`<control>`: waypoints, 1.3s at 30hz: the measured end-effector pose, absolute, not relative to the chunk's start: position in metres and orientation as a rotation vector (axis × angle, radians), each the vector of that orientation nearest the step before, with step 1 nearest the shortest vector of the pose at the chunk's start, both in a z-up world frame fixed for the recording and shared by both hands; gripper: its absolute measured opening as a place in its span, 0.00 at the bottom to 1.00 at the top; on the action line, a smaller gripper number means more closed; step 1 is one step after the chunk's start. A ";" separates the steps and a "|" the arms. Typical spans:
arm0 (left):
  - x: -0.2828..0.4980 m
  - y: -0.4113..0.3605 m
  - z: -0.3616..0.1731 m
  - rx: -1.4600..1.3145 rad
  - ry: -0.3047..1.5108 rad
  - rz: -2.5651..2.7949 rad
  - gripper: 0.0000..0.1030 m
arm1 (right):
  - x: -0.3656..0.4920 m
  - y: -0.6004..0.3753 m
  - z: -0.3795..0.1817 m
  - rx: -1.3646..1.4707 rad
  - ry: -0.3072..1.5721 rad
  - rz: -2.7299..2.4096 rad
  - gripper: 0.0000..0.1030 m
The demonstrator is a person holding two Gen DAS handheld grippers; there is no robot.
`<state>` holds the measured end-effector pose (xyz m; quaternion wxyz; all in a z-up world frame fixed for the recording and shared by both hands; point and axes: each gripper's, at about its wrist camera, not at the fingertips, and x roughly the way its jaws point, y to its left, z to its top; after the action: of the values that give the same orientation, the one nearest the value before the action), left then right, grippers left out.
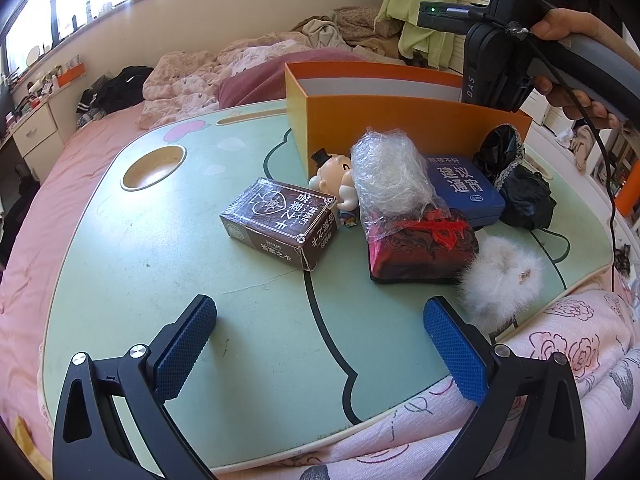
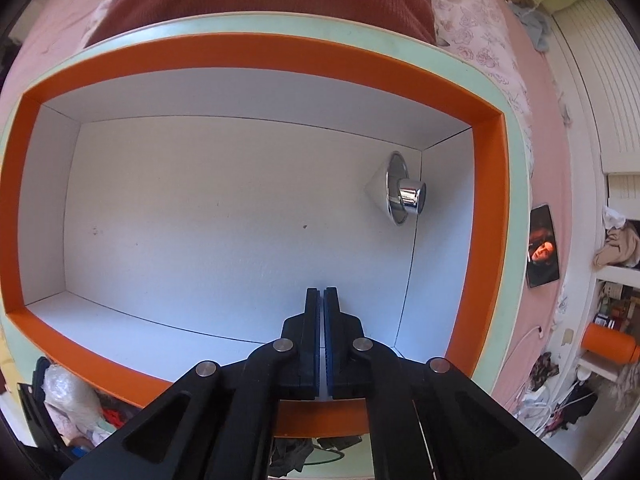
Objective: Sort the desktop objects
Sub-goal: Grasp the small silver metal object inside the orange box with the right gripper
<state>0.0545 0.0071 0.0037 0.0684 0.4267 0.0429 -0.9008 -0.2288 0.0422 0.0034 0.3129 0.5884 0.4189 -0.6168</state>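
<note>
On the green lap table [image 1: 160, 264] lie a brown card box [image 1: 280, 222], a small figurine [image 1: 334, 178], a bubble-wrapped bundle [image 1: 390, 176], a red pouch [image 1: 424, 250], a blue box [image 1: 466, 190], black lace cloth [image 1: 518, 180] and a white fluffy ball [image 1: 502, 280]. My left gripper [image 1: 320, 314] stands open over the table's near part, holding nothing. Behind them stands the orange box [image 1: 400, 118]. My right gripper [image 2: 322, 294] points down into the orange box [image 2: 256, 54], shut and empty. A silver cone-shaped piece [image 2: 402, 190] lies at the right of its white floor.
A hand [image 1: 560, 28] holds the right gripper's handle above the box's right end. A round cup recess [image 1: 154, 167] is sunk into the table's far left. Pink bedding [image 1: 36, 240] and a floral quilt [image 1: 560, 344] surround the table, with clothes piled behind.
</note>
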 end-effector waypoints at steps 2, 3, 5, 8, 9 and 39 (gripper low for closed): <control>0.055 0.007 0.004 1.285 0.131 -2.712 1.00 | -0.230 0.044 0.004 1.542 1.108 -1.641 0.02; 0.055 0.007 0.004 1.284 0.131 -2.711 1.00 | -0.235 0.043 0.004 1.533 1.108 -1.656 0.01; 0.054 0.007 0.004 1.283 0.132 -2.709 1.00 | -0.239 0.045 0.010 1.522 1.072 -1.677 0.01; 0.054 0.007 0.004 1.282 0.134 -2.708 1.00 | -0.245 0.042 0.021 1.508 0.995 -1.685 0.01; 0.054 0.007 0.004 1.282 0.133 -2.708 1.00 | -0.247 0.044 0.030 1.506 0.947 -1.682 0.01; 0.053 0.008 0.004 1.270 0.146 -2.689 1.00 | -0.253 0.025 0.004 1.384 1.025 -1.928 0.01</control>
<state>0.0534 0.0083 0.0040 0.0823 0.4250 0.0490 -0.9001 -0.2535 0.0249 0.0036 0.2746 0.5148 0.3812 -0.7171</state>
